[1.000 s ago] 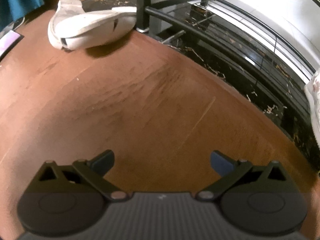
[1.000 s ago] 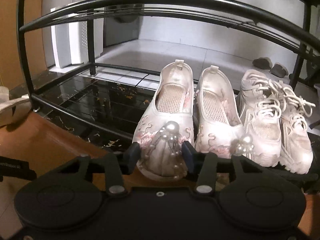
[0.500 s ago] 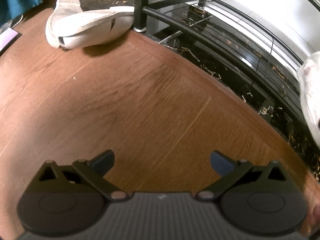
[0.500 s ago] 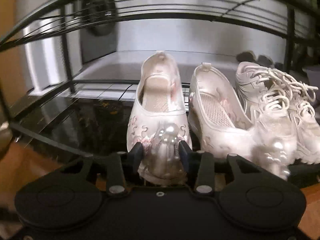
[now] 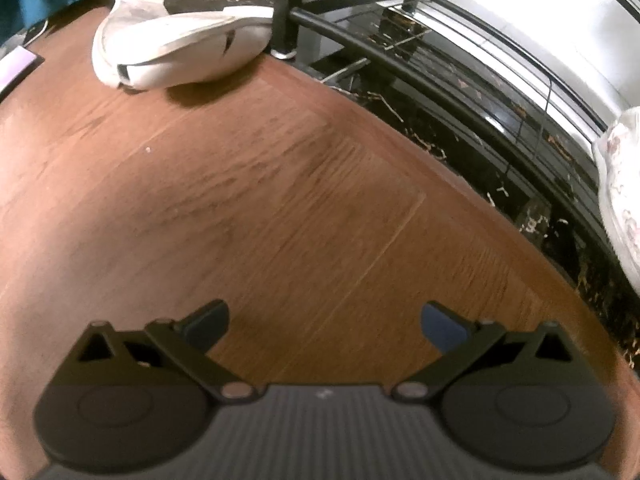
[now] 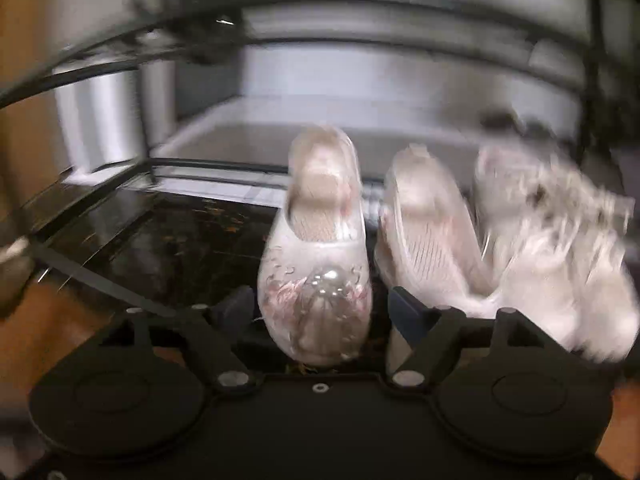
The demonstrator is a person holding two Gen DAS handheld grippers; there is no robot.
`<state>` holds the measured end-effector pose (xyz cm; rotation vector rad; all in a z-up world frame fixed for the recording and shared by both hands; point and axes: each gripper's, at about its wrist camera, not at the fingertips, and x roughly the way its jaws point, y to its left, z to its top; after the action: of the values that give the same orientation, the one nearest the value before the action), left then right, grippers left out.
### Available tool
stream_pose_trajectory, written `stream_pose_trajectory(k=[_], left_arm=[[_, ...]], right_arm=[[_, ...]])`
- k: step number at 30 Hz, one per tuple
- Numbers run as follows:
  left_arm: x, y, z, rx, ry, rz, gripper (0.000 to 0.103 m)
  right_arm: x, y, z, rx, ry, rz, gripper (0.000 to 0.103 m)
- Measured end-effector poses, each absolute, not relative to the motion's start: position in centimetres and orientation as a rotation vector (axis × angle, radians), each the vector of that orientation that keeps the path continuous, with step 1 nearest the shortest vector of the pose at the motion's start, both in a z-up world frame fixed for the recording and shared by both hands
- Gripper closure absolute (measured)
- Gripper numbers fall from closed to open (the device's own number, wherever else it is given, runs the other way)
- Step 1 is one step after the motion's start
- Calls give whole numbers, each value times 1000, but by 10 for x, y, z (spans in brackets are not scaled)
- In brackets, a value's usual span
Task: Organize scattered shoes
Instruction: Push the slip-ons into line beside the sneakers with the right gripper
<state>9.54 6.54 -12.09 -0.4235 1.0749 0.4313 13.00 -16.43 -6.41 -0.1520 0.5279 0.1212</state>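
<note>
On the bottom shelf of the black metal shoe rack (image 6: 100, 280), the embroidered slipper (image 6: 316, 276) with its pearl tassel (image 6: 328, 284) sits toe toward the camera between the fingers of the right gripper (image 6: 318, 310); those fingers stand spread to either side of the toe, with gaps showing on both sides, so nothing is pinched; its mate (image 6: 428, 256) lies just beside it on the right, and a pair of white laced sneakers (image 6: 556, 264) beyond that, all blurred. By my judgement the slipper is light and soft-walled, its fabric upper likely to crumple under a hard squeeze, and the beaded tassel is fragile and slippery; the firmer places to take hold would be the toe sides low near the sole, or the heel rim, not the beads. Through the left wrist view the left gripper (image 5: 324, 320) hangs wide apart and empty over the wooden floor (image 5: 240, 200); a white slip-on shoe (image 5: 176, 52) lies on its side against the rack's leg (image 5: 286, 4), still to be shelved. Compared with half a second ago, the right gripper's fingers, then tight on the slipper's toe, have parted and the slipper has gone deeper onto the shelf; the left view has drifted slightly, the white shoe looming a little nearer.
</note>
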Motion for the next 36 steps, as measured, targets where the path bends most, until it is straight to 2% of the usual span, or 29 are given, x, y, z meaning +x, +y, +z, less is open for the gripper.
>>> stream_pose_trajectory(k=[3, 5, 7, 9, 13, 20, 23, 26, 27, 28, 36], left_arm=[[96, 62, -120, -411, 1072, 423, 1], [96, 62, -120, -404, 1073, 421, 1], [96, 61, -120, -398, 1074, 419, 1], [95, 61, -120, -398, 1074, 423, 1], [96, 65, -122, -422, 1079, 436, 1], [96, 61, -121, -409, 1080, 420, 1], [96, 62, -122, -409, 1084, 424, 1], [96, 65, -123, -429, 1084, 433, 1], [96, 65, -123, -433, 1084, 434, 1], [96, 66, -123, -437, 1084, 436, 1], [99, 66, -126, -427, 1089, 430, 1]], right_arm=[[97, -186, -57, -275, 491, 55, 14], [91, -197, -59, -294, 507, 22, 20], [97, -206, -67, -262, 562, -6, 44], [107, -217, -77, -202, 633, -19, 43], [117, -216, -81, -154, 625, 13, 57], [129, -212, -88, -128, 568, -22, 62], [137, -214, -85, -94, 558, -46, 62], [143, -208, -72, -145, 564, -40, 50], [143, -208, -70, -153, 556, -37, 33], [145, -208, -66, -168, 526, -29, 21], [177, -214, -86, -141, 610, -23, 32]])
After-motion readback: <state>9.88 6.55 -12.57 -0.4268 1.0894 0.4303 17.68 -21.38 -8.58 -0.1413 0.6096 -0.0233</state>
